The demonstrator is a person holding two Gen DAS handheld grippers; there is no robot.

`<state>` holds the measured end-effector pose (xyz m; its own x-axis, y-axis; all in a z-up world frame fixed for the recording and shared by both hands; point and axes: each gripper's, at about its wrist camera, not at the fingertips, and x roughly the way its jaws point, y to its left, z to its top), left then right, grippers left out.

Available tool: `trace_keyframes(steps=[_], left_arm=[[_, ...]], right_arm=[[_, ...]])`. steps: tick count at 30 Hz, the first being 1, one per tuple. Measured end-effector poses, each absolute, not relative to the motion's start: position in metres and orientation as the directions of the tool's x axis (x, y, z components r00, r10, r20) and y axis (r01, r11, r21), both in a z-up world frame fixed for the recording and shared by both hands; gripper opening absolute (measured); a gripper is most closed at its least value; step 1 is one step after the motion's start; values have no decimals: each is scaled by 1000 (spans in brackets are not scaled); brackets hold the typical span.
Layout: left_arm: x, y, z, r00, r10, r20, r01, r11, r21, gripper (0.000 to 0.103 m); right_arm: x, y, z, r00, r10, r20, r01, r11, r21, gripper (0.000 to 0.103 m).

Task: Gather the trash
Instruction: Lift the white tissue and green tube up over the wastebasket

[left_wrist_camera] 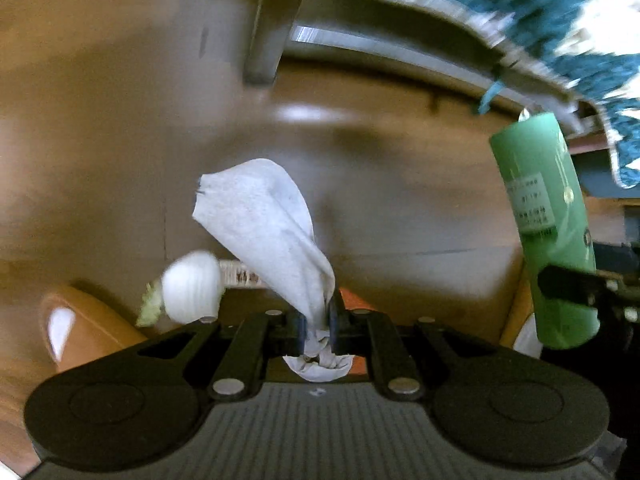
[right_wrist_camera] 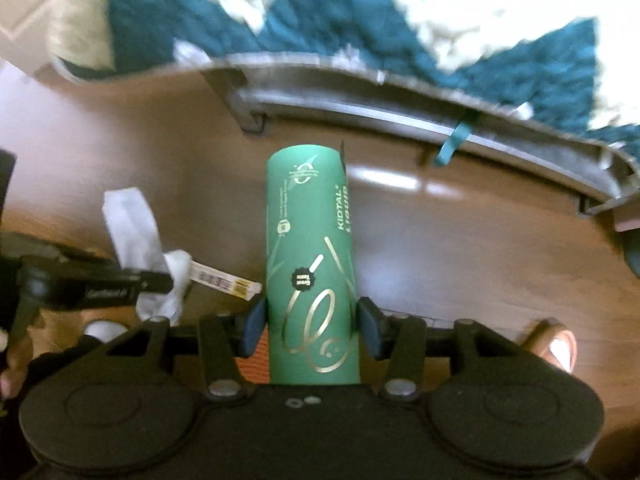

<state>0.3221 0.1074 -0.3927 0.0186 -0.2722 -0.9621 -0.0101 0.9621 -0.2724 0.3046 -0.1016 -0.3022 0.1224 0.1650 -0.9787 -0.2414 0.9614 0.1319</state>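
Note:
My left gripper (left_wrist_camera: 318, 326) is shut on a crumpled white tissue (left_wrist_camera: 264, 224) that sticks up from between its pads, held above the wooden floor. My right gripper (right_wrist_camera: 312, 328) is shut on a tall green box (right_wrist_camera: 310, 264) with gold lettering, held upright. The green box also shows at the right of the left wrist view (left_wrist_camera: 548, 232), with a right finger (left_wrist_camera: 568, 286) across it. The tissue (right_wrist_camera: 132, 224) and the left gripper (right_wrist_camera: 160, 282) show at the left of the right wrist view. A white ball-like wad (left_wrist_camera: 192, 286) and a small barcoded box (right_wrist_camera: 224, 280) lie below.
A grey bed frame (right_wrist_camera: 360, 92) with a leg (left_wrist_camera: 272, 28) runs across the top, covered by a teal and white blanket (right_wrist_camera: 460, 20). The brown wooden floor (left_wrist_camera: 100, 120) lies between. An orange-brown rounded object (left_wrist_camera: 80, 328) sits low at the left.

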Motion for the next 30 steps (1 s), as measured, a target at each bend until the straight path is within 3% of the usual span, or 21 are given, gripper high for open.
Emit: trace_keyframes(steps=[14, 30], left_arm=[[291, 88, -176, 444, -282, -851, 26, 953, -302, 11], [247, 53, 18, 706, -239, -667, 133, 969, -207, 11]], right_arm=[[249, -117, -125, 388, 268, -882, -306, 940, 151, 48], [213, -156, 41, 681, 294, -671, -330, 941, 76, 48]])
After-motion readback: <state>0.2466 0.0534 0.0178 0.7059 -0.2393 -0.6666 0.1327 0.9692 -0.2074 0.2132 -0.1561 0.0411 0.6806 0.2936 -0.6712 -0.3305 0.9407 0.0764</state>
